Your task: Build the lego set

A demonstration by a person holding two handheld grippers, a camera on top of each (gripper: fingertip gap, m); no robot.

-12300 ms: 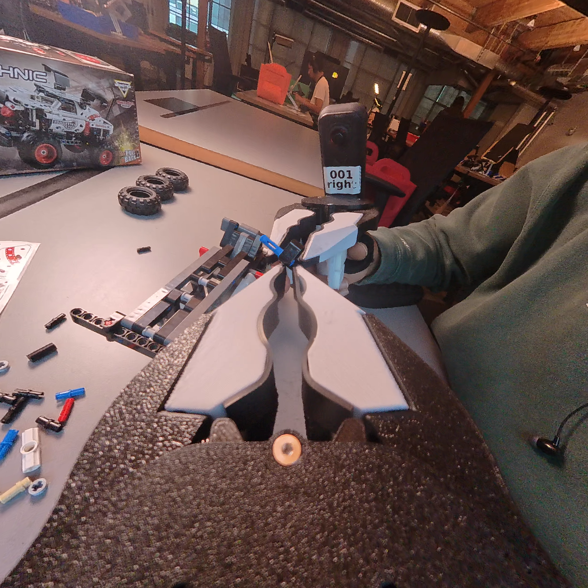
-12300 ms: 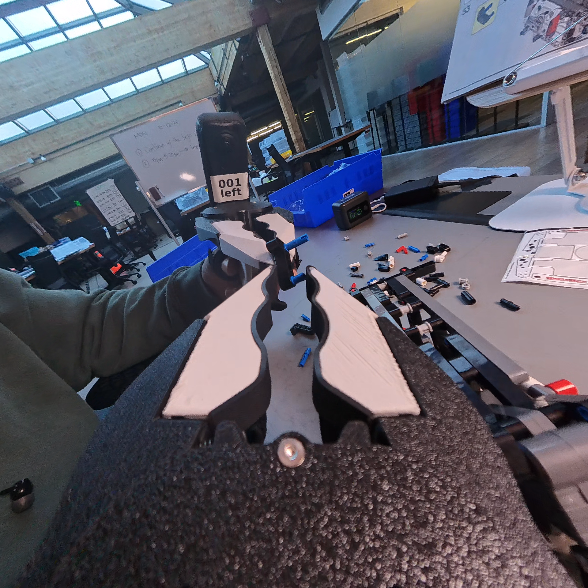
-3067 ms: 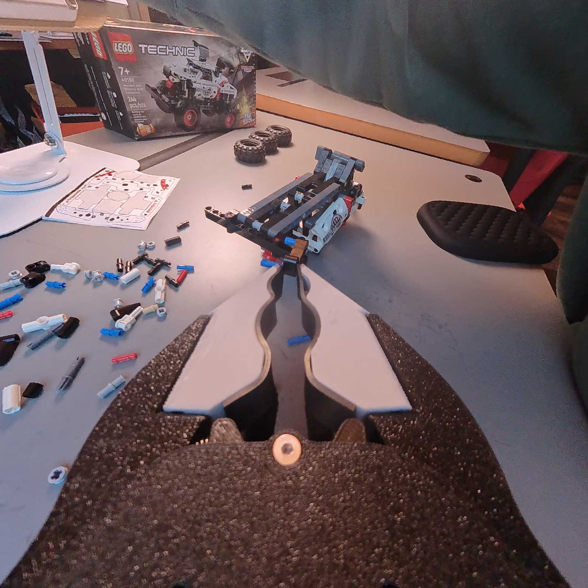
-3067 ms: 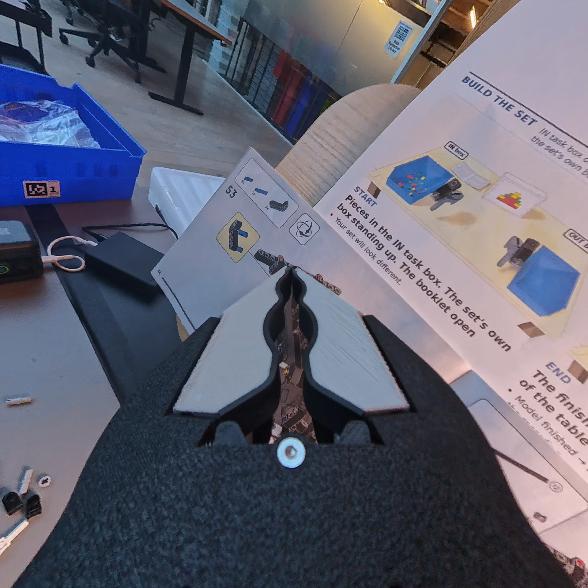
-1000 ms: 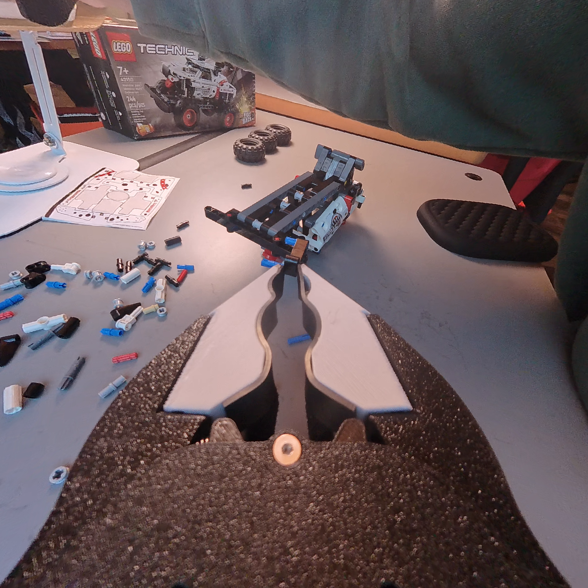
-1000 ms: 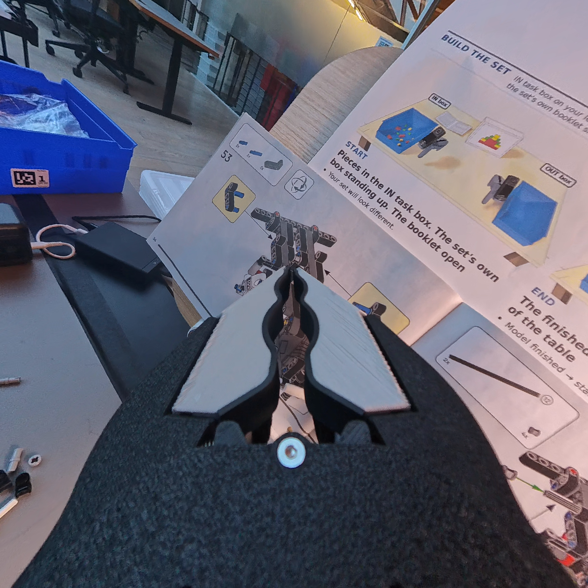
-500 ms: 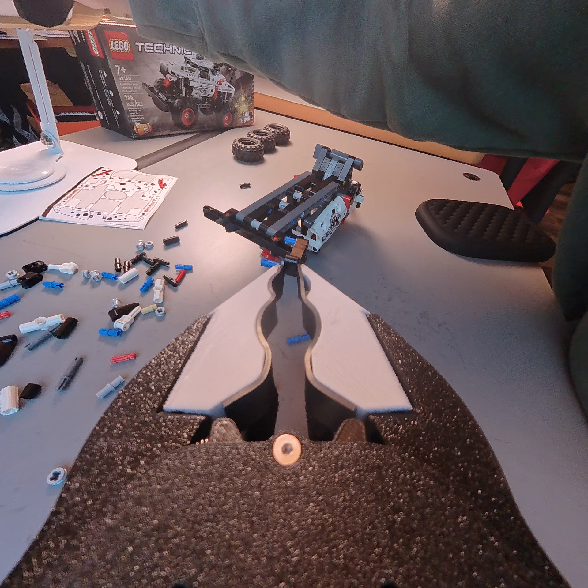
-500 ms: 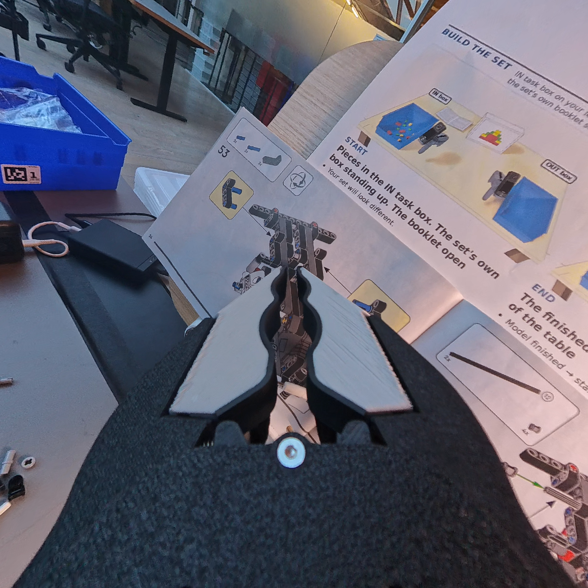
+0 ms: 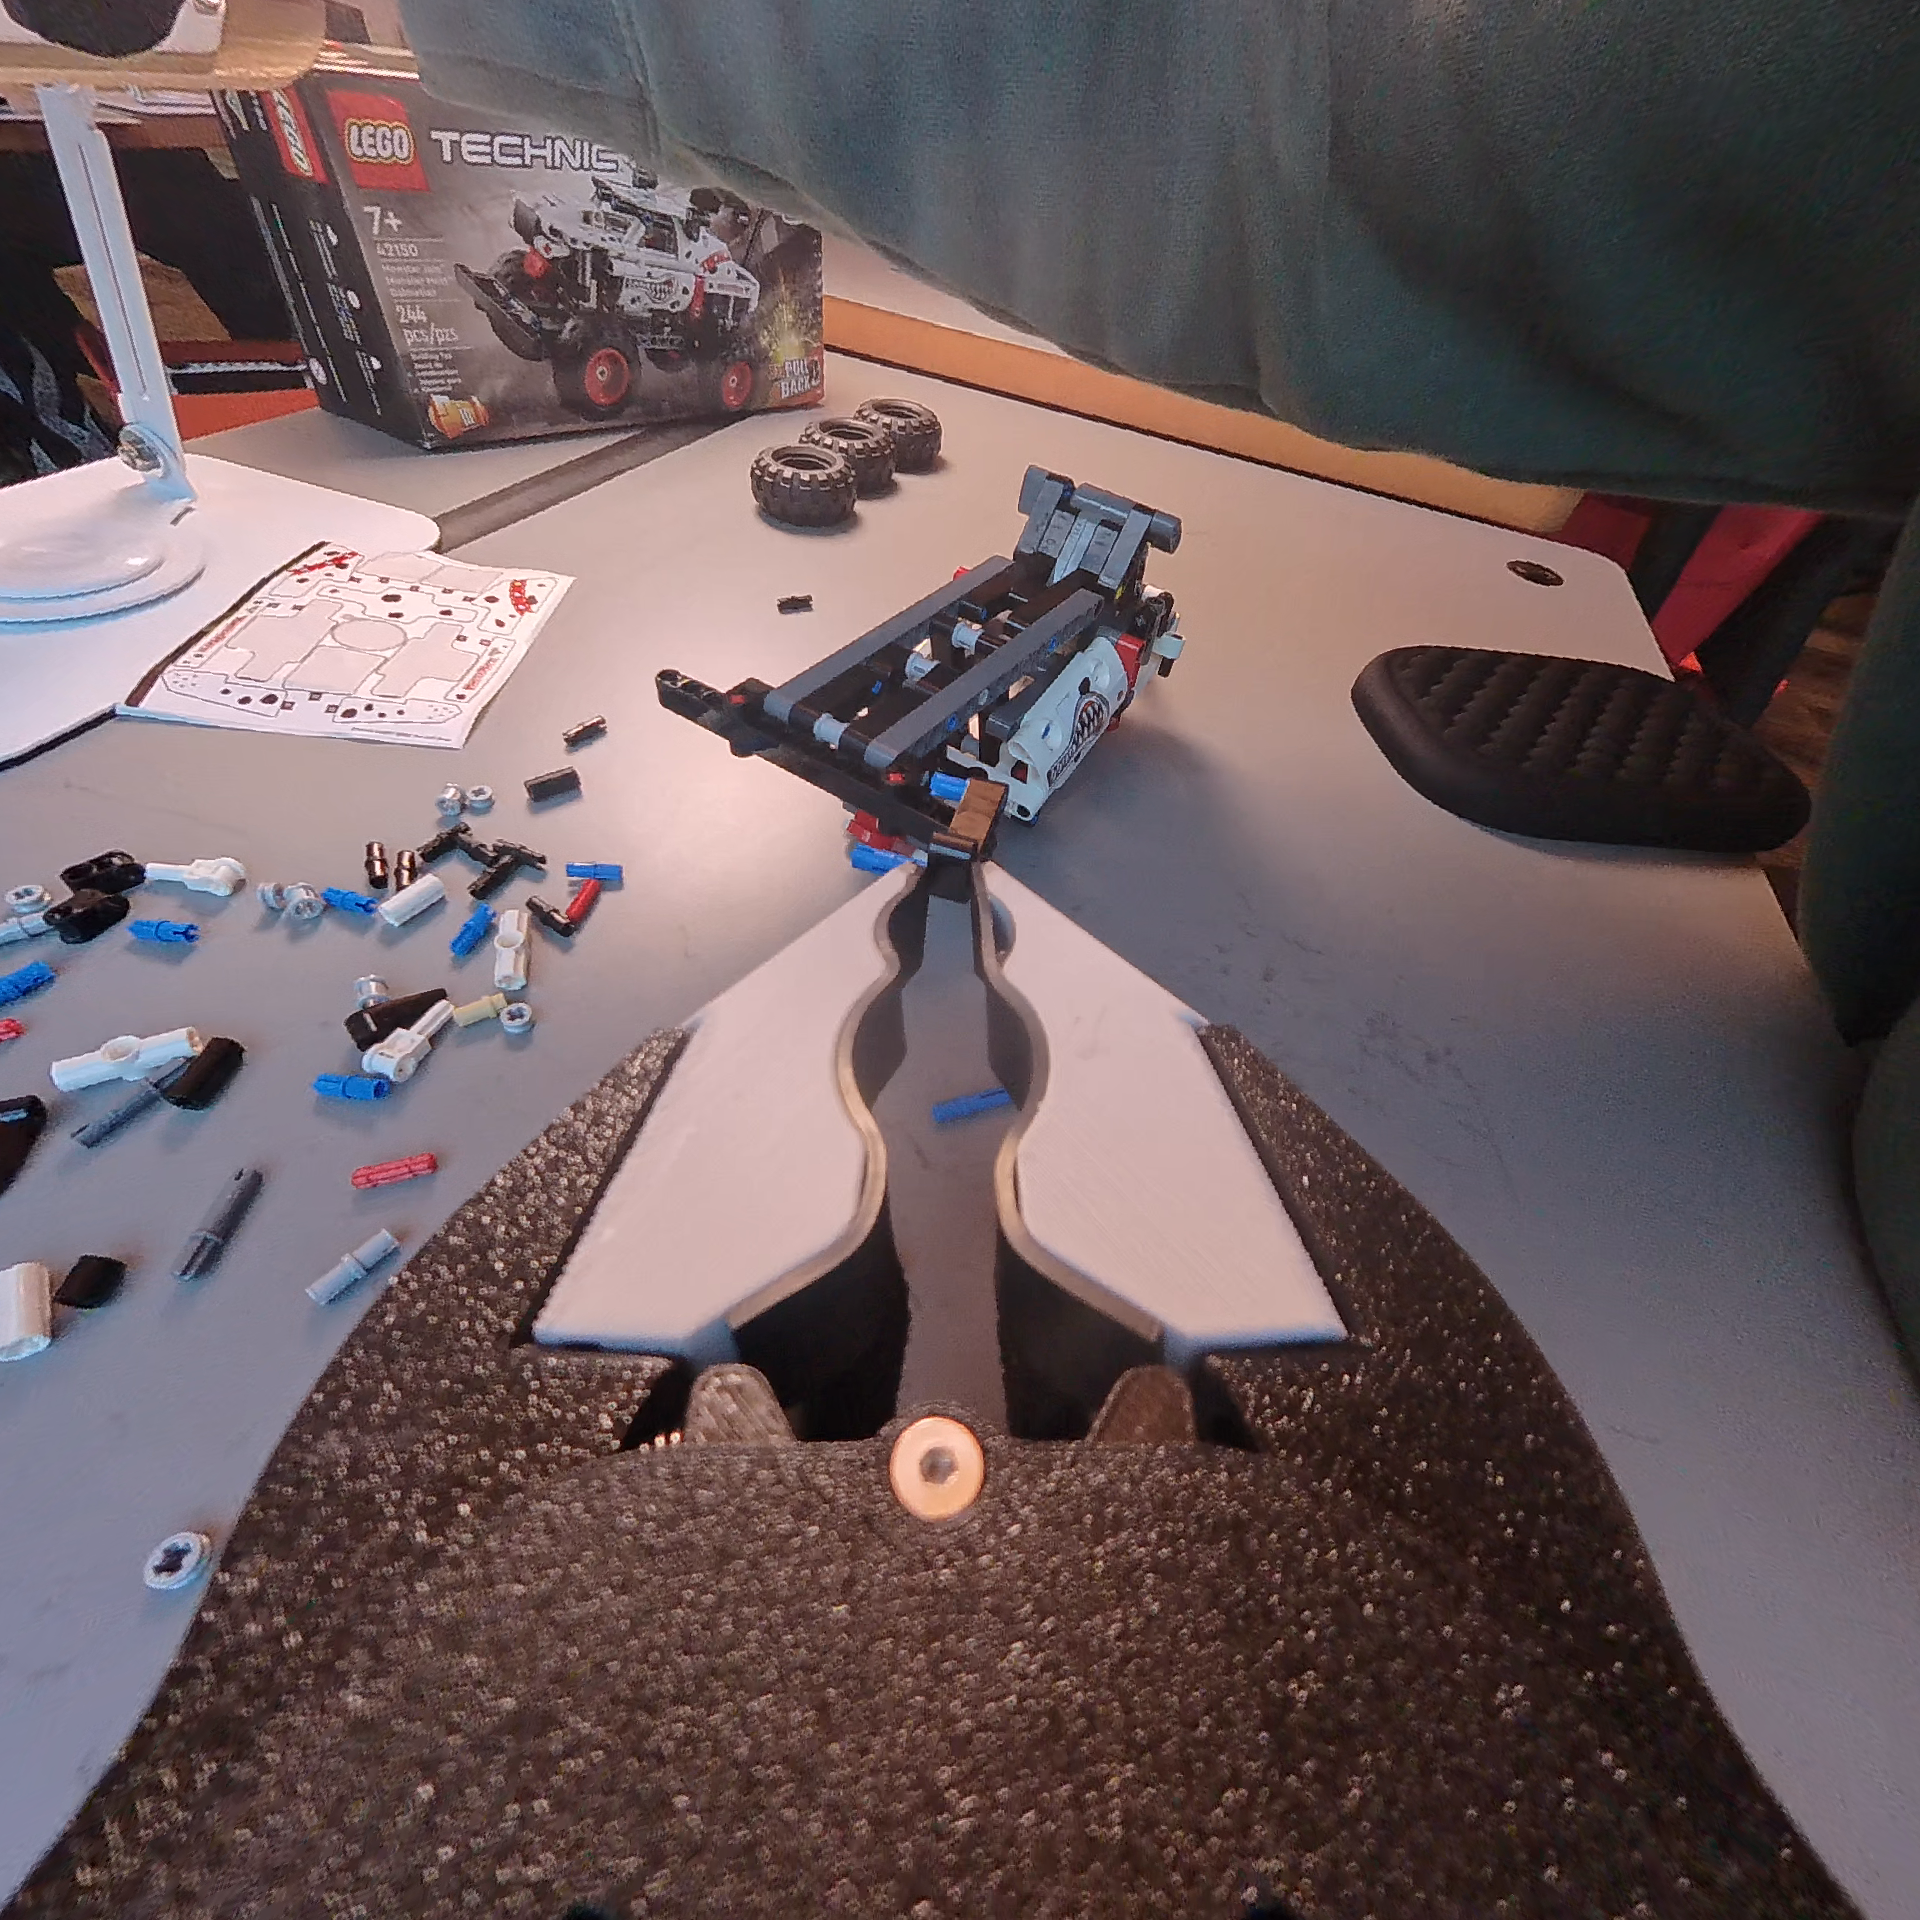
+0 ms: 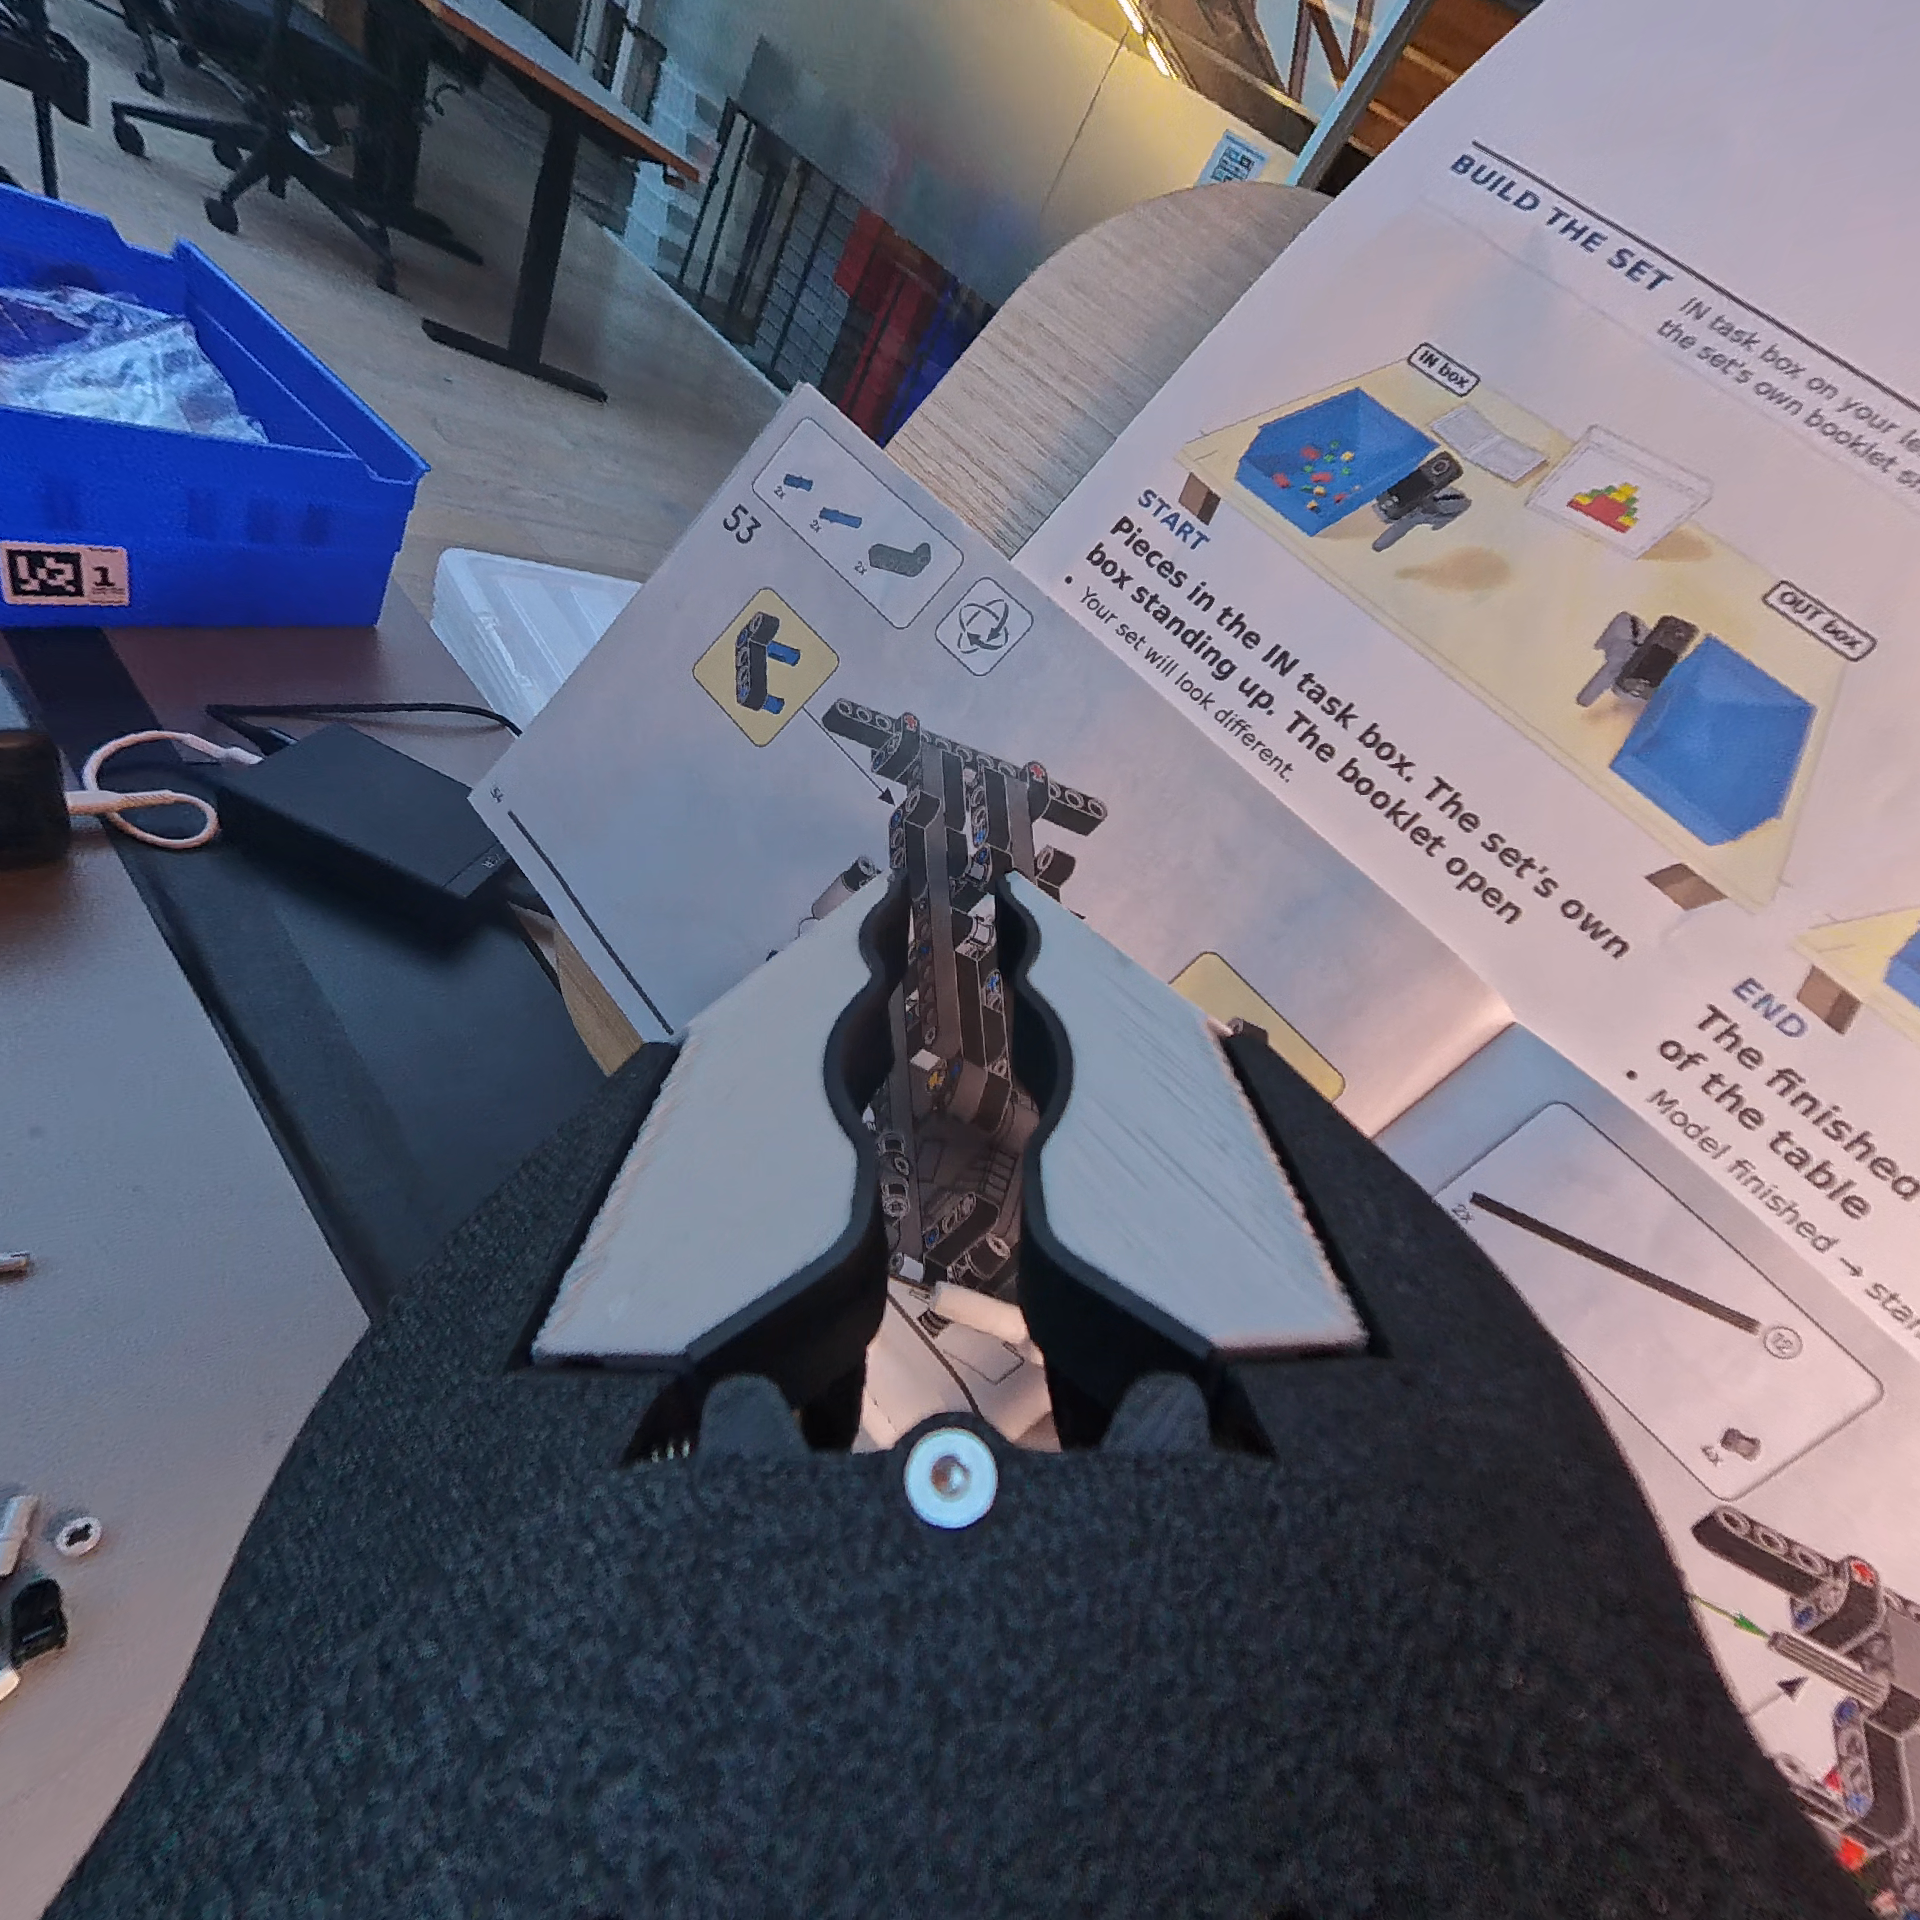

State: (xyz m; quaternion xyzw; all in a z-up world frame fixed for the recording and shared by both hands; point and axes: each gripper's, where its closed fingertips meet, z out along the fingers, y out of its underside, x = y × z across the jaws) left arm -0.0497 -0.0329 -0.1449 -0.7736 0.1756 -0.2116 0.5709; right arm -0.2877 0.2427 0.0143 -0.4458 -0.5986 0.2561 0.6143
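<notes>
My left gripper [image 9: 948, 883] is shut on a small black connector with blue pins [image 9: 971, 816] and holds it just in front of the near end of the part-built grey and black chassis [image 9: 966, 665], which lies on the grey table [image 9: 1351, 1039]. Whether the connector touches the chassis I cannot tell. My right gripper [image 10: 945, 894] is slightly open and empty, up in front of the open building booklet [image 10: 665, 831], whose page shows the chassis drawing between the fingers. Loose small pieces [image 9: 416, 935] lie to the left of the left gripper.
The set's box [image 9: 520, 281], three black tyres [image 9: 842, 457], a sticker sheet [image 9: 353, 644] and a white stand base [image 9: 83, 551] are at the back left. A black pad [image 9: 1579, 738] lies right. A green sleeve [image 9: 1247, 208] hangs overhead. A blue bin [image 10: 208, 499], a black adapter [image 10: 353, 821] and a printed task sheet [image 10: 1558, 520] surround the booklet. Spacing between my two grippers at the tips: around 40 centimeters. My right gripper is the nearer one to the black adapter [image 10: 353, 821]: about 30 centimeters, against 45 centimeters.
The right gripper's jaws have parted a little in front of the booklet page and the view has closed in on it. The left gripper still holds the connector by the chassis.
</notes>
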